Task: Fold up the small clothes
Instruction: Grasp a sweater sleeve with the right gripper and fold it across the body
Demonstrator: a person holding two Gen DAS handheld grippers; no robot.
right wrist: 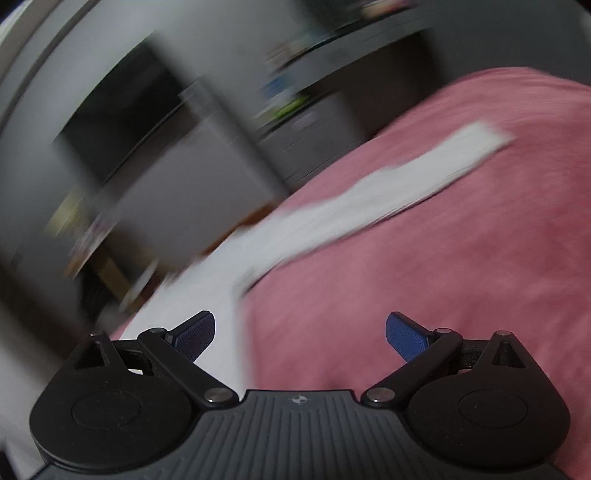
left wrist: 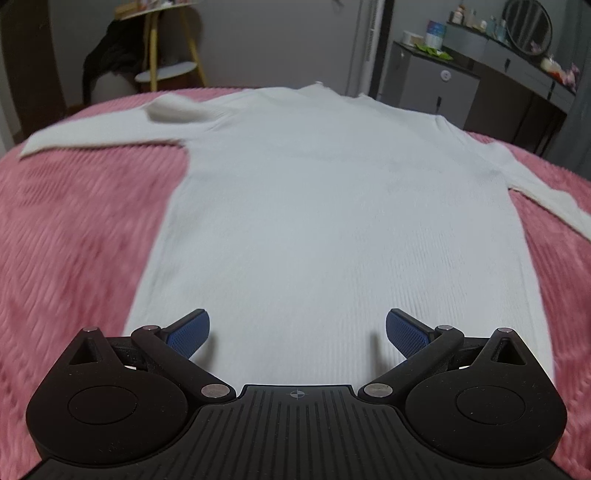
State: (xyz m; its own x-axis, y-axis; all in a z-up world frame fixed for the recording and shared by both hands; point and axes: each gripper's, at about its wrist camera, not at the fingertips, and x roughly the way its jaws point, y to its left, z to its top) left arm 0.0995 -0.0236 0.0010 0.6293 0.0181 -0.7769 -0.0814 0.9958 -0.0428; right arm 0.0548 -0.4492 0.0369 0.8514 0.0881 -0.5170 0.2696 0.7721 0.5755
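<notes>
A white long-sleeved knit sweater (left wrist: pixel 325 206) lies flat on a pink ribbed bedspread (left wrist: pixel 66 236), hem near me, neck at the far edge, both sleeves spread outward. My left gripper (left wrist: pixel 297 330) is open and empty, hovering just above the sweater's hem. In the right wrist view, which is blurred by motion, the sweater's right sleeve (right wrist: pixel 373 195) stretches away across the bedspread (right wrist: pixel 461 266). My right gripper (right wrist: pixel 300 332) is open and empty, above the sweater's side edge where sleeve meets body.
Beyond the bed's far edge stand a yellow-legged side table (left wrist: pixel 173 55) with dark clothing draped beside it, a grey cabinet (left wrist: pixel 428 85) and a dark dresser with a round mirror (left wrist: pixel 528 26). The bedspread extends left and right of the sweater.
</notes>
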